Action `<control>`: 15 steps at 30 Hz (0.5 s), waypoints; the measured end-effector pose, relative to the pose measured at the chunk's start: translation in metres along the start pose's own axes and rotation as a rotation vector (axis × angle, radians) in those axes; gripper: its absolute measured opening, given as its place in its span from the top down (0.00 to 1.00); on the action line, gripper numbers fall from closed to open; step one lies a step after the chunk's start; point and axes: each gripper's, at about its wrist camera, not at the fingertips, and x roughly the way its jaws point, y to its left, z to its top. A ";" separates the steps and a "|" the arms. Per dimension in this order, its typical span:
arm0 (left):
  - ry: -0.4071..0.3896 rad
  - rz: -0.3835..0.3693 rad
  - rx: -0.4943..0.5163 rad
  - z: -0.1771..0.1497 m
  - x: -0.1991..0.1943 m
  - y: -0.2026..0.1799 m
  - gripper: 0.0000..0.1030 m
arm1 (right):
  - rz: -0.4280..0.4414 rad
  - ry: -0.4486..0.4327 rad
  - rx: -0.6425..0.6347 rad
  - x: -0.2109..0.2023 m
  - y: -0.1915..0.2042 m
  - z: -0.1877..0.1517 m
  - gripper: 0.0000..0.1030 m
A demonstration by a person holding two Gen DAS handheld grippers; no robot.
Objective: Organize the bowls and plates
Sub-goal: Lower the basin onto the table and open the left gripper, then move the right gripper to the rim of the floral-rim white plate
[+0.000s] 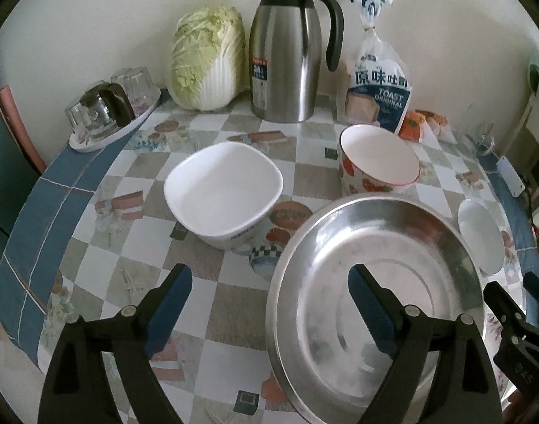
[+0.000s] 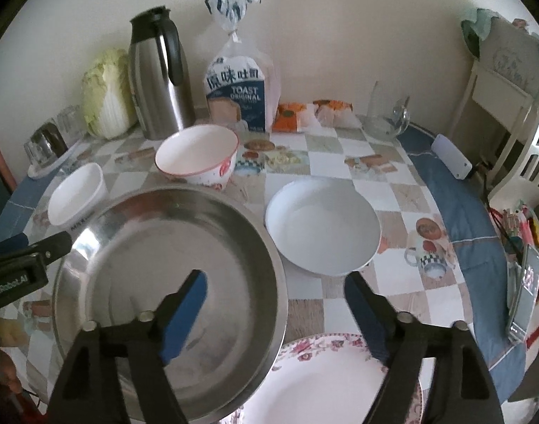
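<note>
A large steel plate sits at the table's front. My left gripper is open; its right finger is over the steel plate, its left finger over the tablecloth. My right gripper is open; its left finger is over the steel plate's right part, with a floral-rimmed plate below. A white square bowl, a strawberry-patterned bowl and a white round plate stand further back.
At the back along the wall stand a cabbage, a steel thermos jug, a toast bag and a tray of upturned glasses. A glass jug and phones lie at the right.
</note>
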 end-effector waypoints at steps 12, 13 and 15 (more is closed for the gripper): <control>-0.121 -0.026 -0.016 0.006 -0.030 0.001 0.02 | 0.038 -0.072 0.002 -0.018 0.004 0.004 0.00; -0.132 -0.033 -0.015 0.007 -0.033 0.001 0.02 | 0.041 -0.073 0.003 -0.019 0.005 0.003 0.00; -0.155 -0.041 -0.015 0.008 -0.041 0.000 0.02 | 0.046 -0.077 0.010 -0.020 0.004 0.003 0.00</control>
